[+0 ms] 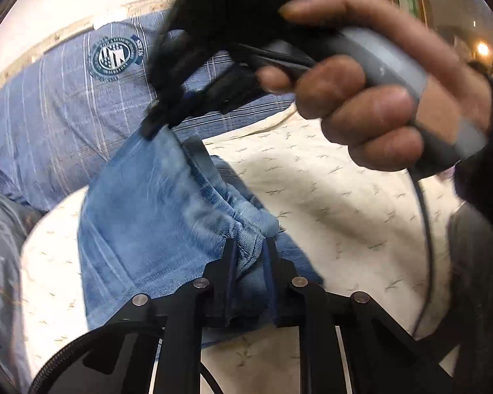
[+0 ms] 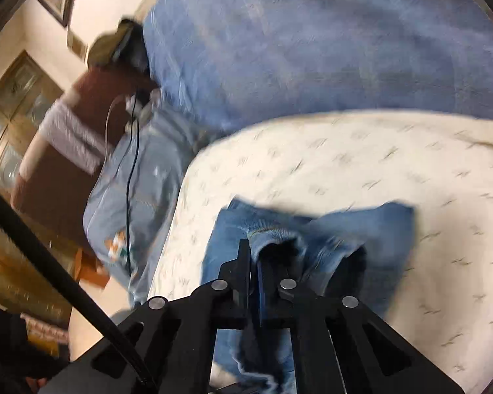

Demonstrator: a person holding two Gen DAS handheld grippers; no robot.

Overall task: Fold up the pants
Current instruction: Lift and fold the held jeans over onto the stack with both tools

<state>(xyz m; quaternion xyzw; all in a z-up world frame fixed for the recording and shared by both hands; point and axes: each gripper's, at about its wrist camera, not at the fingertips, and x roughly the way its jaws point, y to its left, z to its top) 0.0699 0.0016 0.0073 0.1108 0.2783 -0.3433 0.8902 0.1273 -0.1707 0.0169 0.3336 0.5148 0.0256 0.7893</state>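
Both tongs hold the jeans (image 1: 154,203) on the bed (image 1: 328,197).
Left tongs (image 1: 249,246) and right tongs (image 2: 253,256) each pinch an edge tight. Next, I think: lift both edges across, together.

Warm indoor light fills both views, with a glaring lamp (image 1: 482,48) at the far right of the left wrist view. Heavy motion blur smears the right wrist view, especially the blue pillow (image 2: 312,49). Fisheye distortion bends all edges, and the corners go black.
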